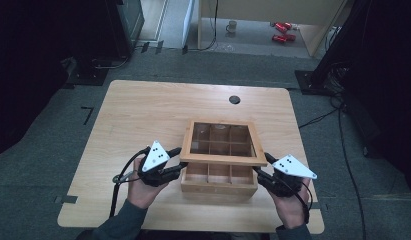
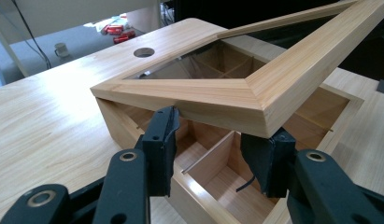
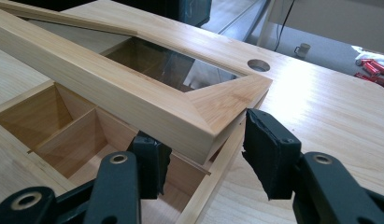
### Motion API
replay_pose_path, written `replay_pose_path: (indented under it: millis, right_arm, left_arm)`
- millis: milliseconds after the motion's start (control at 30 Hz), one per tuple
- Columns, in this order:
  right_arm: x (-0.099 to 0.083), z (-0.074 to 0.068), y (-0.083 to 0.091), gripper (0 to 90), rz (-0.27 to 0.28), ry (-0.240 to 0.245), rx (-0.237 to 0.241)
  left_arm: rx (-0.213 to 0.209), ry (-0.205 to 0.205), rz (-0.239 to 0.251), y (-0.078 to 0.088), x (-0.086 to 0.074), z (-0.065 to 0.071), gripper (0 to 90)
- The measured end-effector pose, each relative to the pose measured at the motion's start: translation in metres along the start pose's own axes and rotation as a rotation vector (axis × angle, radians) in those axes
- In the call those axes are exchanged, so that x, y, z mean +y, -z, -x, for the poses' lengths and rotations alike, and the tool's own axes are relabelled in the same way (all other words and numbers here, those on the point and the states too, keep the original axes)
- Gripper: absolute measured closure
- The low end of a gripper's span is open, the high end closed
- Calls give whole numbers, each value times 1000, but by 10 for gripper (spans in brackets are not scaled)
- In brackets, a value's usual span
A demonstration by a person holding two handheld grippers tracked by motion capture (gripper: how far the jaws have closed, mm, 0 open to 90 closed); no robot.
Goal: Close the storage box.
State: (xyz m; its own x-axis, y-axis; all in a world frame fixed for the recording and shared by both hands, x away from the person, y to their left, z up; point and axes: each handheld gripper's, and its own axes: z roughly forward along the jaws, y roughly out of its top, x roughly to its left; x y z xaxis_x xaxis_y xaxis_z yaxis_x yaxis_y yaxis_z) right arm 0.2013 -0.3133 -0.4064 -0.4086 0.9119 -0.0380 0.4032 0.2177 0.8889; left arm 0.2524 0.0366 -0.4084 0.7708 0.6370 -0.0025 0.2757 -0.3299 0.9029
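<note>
Propping the lid (image 1: 223,159) on open jaws of both grippers (image 2: 213,154) (image 3: 203,158), we are risking it slipping and slamming onto the box (image 1: 219,187).

Light wood-grain table (image 1: 143,115), pale blond, with a dark round hole (image 1: 234,99). Compartment box (image 1: 218,186) light honey wood; dividers warmer amber inside. Lid (image 1: 224,159): pale wooden frame around clear glass pane. Left gripper (image 1: 179,167) and right gripper (image 1: 258,173) black, each topped by a grey three-cornered plate with dark dots. Floor (image 1: 53,150) grey-green carpet. Red cans (image 1: 283,31) and a pale mug (image 1: 231,26) far back.
</note>
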Motion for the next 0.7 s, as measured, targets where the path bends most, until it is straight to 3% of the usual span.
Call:
replay_pose_path:
  millis: [333, 500, 700]
  right_arm:
    - [-5, -3, 1, 515, -4, 5, -13]
    - [-5, -2, 1, 515, -3, 4, -11]
    - [-9, -4, 1, 515, -12, 16, -17]
  left_arm:
    - [-8, 34, 2, 7, -11, 2, 525]
    - [-8, 7, -24, 8, -14, 6, 512]
    - [-19, 5, -24, 10, -16, 9, 498]
